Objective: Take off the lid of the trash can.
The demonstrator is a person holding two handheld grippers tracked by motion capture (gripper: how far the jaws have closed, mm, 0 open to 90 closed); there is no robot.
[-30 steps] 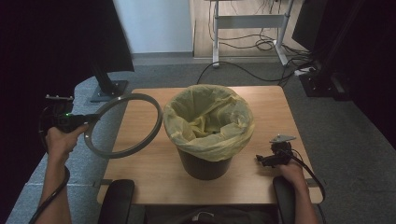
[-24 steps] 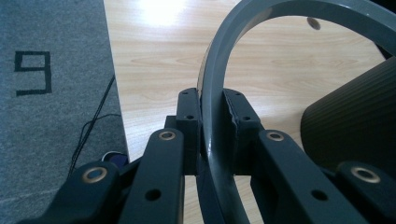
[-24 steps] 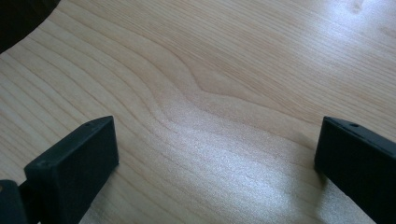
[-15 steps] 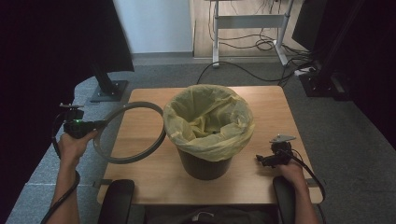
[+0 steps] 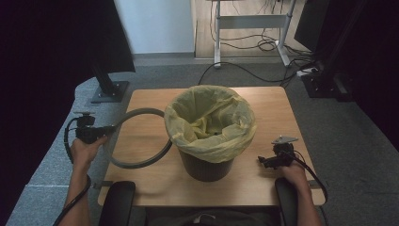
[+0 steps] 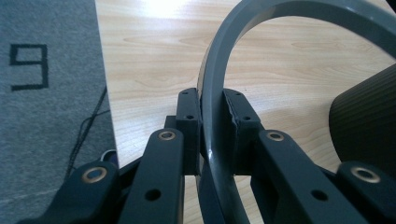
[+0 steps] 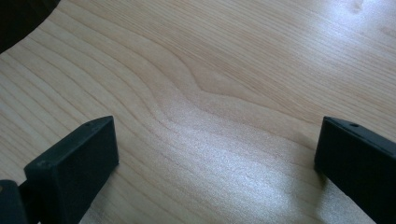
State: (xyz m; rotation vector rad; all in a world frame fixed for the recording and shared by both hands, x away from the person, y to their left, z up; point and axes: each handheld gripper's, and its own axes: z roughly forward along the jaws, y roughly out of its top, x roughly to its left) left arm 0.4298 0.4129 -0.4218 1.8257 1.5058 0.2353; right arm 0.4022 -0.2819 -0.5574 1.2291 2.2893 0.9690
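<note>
A grey plastic ring [image 5: 136, 162] hangs low over the left part of the wooden table [image 5: 141, 101], its right side beside the bin. My left gripper [image 5: 112, 128] is shut on the ring's left edge; in the left gripper view the ring [image 6: 219, 93] sits clamped between the two black pads [image 6: 189, 116]. A dark bin [image 5: 205, 165] lined with a yellow bag [image 5: 209, 125] stands at the table's middle. My right gripper [image 5: 261, 161] rests on the table right of the bin, open, with bare wood [image 7: 210, 140] between its jaws.
A monitor stand [image 5: 109, 89] stands on the carpet beyond the table's left corner. A desk frame with cables [image 5: 249, 21] is at the back. Grey carpet [image 6: 46, 116] lies left of the table edge. Two dark chair armrests [image 5: 116, 202] sit at the near edge.
My left hand has come down and toward the table with the ring, which now lies flatter and closer to the tabletop beside the bin. The right gripper has stayed put.
</note>
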